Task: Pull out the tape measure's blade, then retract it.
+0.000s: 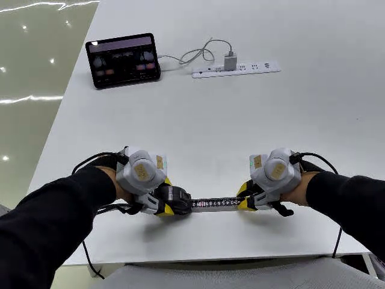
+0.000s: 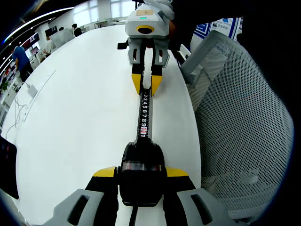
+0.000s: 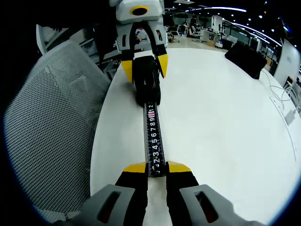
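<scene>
The black tape measure case (image 1: 175, 199) lies near the table's front edge, with my left gripper (image 1: 162, 205) shut on it. In the left gripper view the case (image 2: 141, 172) sits between the yellow-tipped jaws of the left gripper (image 2: 141, 176). A short length of blade (image 1: 215, 203) with printed numbers runs from the case to my right gripper (image 1: 245, 203), which is shut on the blade's end. In the right gripper view the blade (image 3: 153, 141) leads from the right gripper (image 3: 154, 168) to the case (image 3: 146, 77). The blade (image 2: 144, 115) lies flat along the tabletop.
A tablet (image 1: 123, 59) stands at the far left of the white table (image 1: 240, 120). A white power strip (image 1: 237, 68) with a charger and cable lies behind the middle. A grey mesh chair (image 2: 235, 117) stands just off the table's front edge.
</scene>
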A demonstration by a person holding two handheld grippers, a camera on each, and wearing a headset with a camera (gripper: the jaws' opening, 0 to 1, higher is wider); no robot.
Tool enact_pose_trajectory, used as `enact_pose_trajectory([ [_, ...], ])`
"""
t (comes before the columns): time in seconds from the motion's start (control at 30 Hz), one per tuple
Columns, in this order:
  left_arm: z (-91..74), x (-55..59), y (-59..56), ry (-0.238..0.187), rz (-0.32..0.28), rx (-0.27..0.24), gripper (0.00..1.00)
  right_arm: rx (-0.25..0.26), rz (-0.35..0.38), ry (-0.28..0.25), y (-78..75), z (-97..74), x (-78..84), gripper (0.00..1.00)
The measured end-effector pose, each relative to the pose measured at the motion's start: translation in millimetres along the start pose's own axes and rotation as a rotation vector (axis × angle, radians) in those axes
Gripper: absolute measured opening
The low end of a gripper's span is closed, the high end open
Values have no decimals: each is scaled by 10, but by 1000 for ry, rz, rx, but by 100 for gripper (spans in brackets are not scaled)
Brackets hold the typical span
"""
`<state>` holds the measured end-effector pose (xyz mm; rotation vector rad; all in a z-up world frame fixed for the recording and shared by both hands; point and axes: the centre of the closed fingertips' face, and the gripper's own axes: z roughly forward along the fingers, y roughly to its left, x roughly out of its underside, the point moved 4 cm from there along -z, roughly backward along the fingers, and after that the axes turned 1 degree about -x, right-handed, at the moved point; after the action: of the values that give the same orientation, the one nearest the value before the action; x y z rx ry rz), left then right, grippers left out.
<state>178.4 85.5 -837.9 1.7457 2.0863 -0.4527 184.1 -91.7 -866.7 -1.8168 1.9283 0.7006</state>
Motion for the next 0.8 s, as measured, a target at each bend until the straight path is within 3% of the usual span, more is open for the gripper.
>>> enact_pose_trajectory([
  [0.8,0,-7,-10,-3,-4,-7,32,2,5,17,3,-35,53,9],
])
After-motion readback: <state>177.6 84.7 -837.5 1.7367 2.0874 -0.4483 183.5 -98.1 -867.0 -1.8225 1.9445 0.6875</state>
